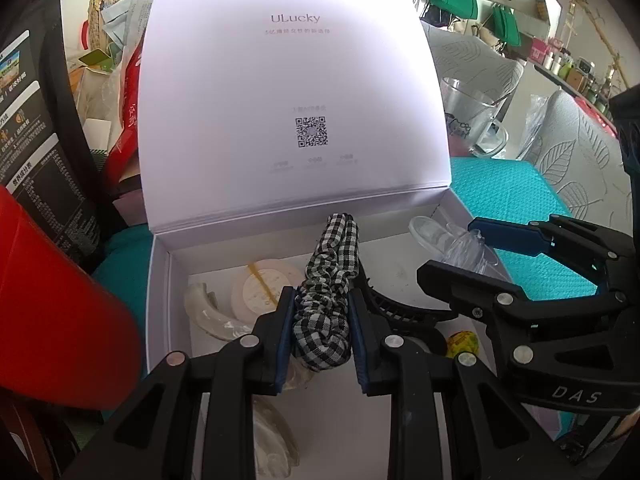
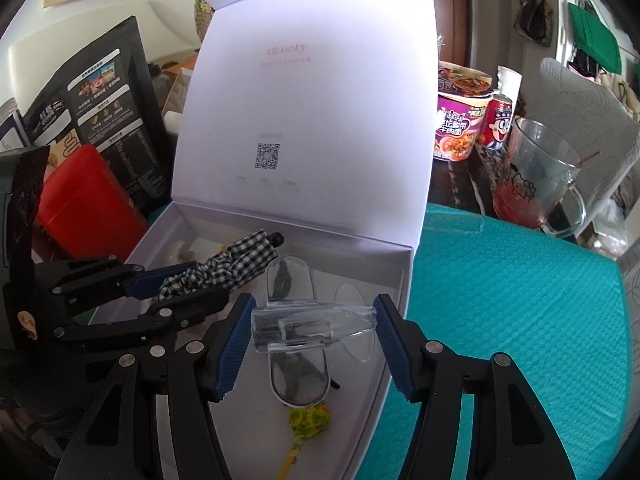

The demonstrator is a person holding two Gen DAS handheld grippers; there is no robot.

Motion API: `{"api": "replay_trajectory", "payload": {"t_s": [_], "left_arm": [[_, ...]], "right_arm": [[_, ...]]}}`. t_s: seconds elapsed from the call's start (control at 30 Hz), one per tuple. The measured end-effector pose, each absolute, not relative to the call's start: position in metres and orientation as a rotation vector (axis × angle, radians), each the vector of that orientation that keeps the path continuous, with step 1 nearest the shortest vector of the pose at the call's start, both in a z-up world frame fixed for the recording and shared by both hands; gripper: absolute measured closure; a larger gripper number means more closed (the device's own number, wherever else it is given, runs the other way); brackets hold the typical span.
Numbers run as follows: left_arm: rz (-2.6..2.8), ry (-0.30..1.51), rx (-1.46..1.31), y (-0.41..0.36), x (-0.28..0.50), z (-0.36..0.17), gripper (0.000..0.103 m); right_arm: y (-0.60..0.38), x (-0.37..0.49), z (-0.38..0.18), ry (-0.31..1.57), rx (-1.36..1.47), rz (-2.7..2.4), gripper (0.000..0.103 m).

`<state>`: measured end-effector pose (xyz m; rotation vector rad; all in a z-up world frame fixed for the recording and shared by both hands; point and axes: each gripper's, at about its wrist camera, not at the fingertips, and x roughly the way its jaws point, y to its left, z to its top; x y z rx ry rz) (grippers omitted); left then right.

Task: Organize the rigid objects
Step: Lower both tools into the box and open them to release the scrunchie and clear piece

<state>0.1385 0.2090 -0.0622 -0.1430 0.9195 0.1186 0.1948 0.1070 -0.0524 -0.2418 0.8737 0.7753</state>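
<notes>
A white ULucky box (image 1: 160, 280) (image 2: 392, 320) stands open on a teal mat, lid upright. My left gripper (image 1: 322, 328) is shut on a black-and-white checked hair clip (image 1: 332, 280) and holds it over the box; the clip also shows in the right wrist view (image 2: 224, 268). My right gripper (image 2: 314, 326) is shut on a clear plastic clip (image 2: 304, 328) over the box's right side; both show in the left wrist view, the gripper (image 1: 460, 248) and the clip (image 1: 452, 240). In the box lie a round white tape roll (image 1: 260, 288), cream curved pieces (image 1: 208, 312) and a yellow-green lollipop (image 2: 308, 420).
A glass mug (image 2: 536, 176) stands at the right behind the teal mat (image 2: 520, 320). An instant-noodle cup (image 2: 460, 120) and a red can (image 2: 498, 124) stand beside it. A red box (image 1: 52, 300) and a black package (image 2: 104, 120) crowd the left.
</notes>
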Motion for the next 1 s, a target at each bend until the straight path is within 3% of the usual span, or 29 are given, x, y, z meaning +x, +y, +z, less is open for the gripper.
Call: {"api": "replay_trajectory", "payload": {"t_s": [0.67, 1.0], "left_arm": [[0.210, 0.912, -0.110, 0.202, 0.139, -0.055, 0.076], [0.283, 0.895, -0.118, 0.212, 0.133, -0.046, 0.049]], "right_arm": [[0.111, 0.198, -0.059, 0.894, -0.252, 0.753, 0.042], [0.107, 0.196, -0.054, 0.885, -0.259, 0.745, 0.035]]}}
